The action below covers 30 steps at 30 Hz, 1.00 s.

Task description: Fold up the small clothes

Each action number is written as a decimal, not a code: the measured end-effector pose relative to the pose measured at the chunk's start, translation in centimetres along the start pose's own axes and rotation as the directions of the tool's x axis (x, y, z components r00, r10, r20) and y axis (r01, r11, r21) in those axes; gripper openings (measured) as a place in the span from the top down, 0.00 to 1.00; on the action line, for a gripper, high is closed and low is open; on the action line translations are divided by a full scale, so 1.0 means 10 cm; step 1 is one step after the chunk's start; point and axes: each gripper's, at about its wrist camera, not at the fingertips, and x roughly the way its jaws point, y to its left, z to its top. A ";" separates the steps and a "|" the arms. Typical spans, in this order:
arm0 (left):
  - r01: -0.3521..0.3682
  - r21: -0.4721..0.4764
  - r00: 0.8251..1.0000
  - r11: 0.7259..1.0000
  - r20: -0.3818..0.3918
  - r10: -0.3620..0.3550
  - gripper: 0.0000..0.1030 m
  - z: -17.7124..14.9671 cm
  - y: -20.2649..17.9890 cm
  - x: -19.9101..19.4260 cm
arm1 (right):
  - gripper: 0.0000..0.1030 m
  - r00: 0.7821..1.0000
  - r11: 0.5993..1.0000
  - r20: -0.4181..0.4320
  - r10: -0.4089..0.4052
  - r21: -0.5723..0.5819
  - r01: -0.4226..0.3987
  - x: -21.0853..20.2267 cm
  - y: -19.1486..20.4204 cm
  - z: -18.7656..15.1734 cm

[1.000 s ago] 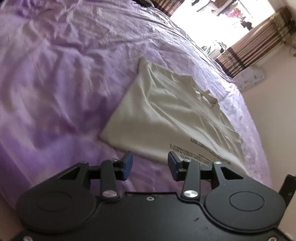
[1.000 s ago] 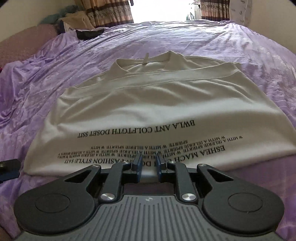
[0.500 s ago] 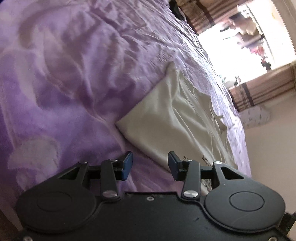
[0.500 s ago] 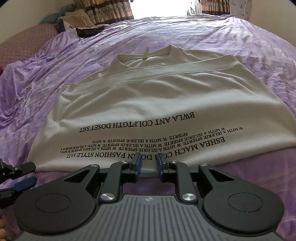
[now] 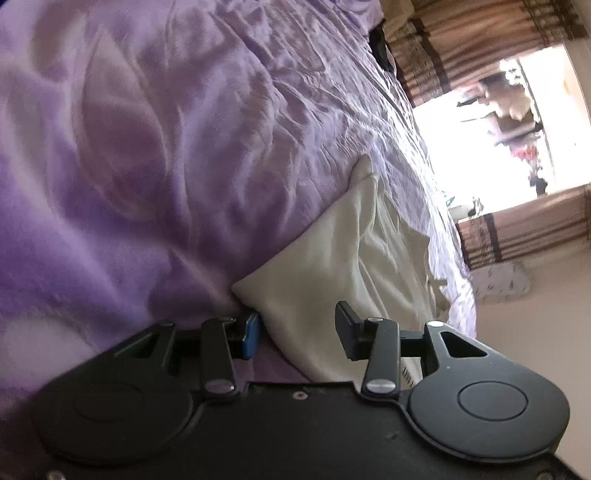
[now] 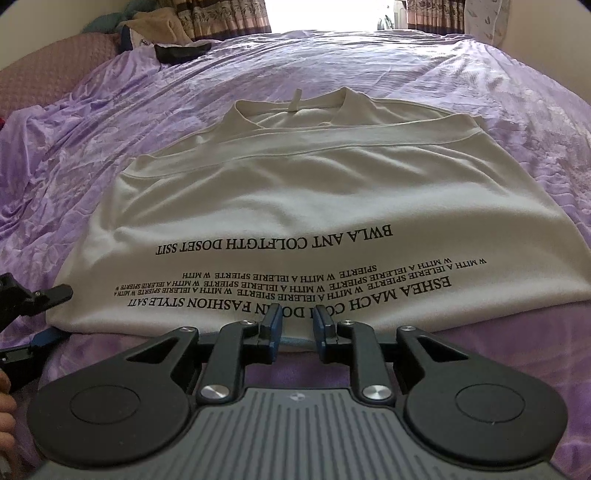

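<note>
- Lying flat on the purple bed [image 6: 110, 147], the white T-shirt [image 6: 295, 192] has its printed fold edge nearest the grippers.
- Right gripper [image 6: 297, 326]: jaws narrow, a small gap showing, at the middle of that near edge; no pinch visible.
- Left gripper [image 5: 295, 332]: rolled sideways, jaws wide apart around the shirt's near left corner, pads not pressing it.

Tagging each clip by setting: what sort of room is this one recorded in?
Most likely a bedroom at home. A white T-shirt lies on a wide bed with a purple bedspread, patterned curtains frame a bright window behind it, and loose clothes are piled at the far corner.
</note>
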 end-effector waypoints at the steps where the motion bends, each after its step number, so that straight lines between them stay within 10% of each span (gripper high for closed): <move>1: 0.006 -0.007 1.000 1.000 0.001 -0.006 0.59 0.01 0.01 0.01 | 0.76 1.000 1.000 -0.001 -0.004 -0.003 0.004 0.00 0.01 0.00; 8: 0.117 -0.034 0.993 0.993 -0.016 -0.118 0.61 0.11 -0.16 0.18 | 0.76 0.999 0.999 -0.011 -0.031 -0.037 0.031 0.03 0.07 0.00; 19: 0.041 0.001 0.999 0.999 -0.015 -0.041 0.89 0.01 -0.11 0.05 | 0.75 1.000 0.999 -0.020 -0.015 -0.029 0.015 0.07 0.04 0.00; 30: 0.003 0.071 1.000 0.997 -0.022 -0.001 0.93 0.07 -0.25 0.09 | 0.74 0.994 0.998 0.091 -0.053 0.027 0.051 -0.25 -0.26 0.10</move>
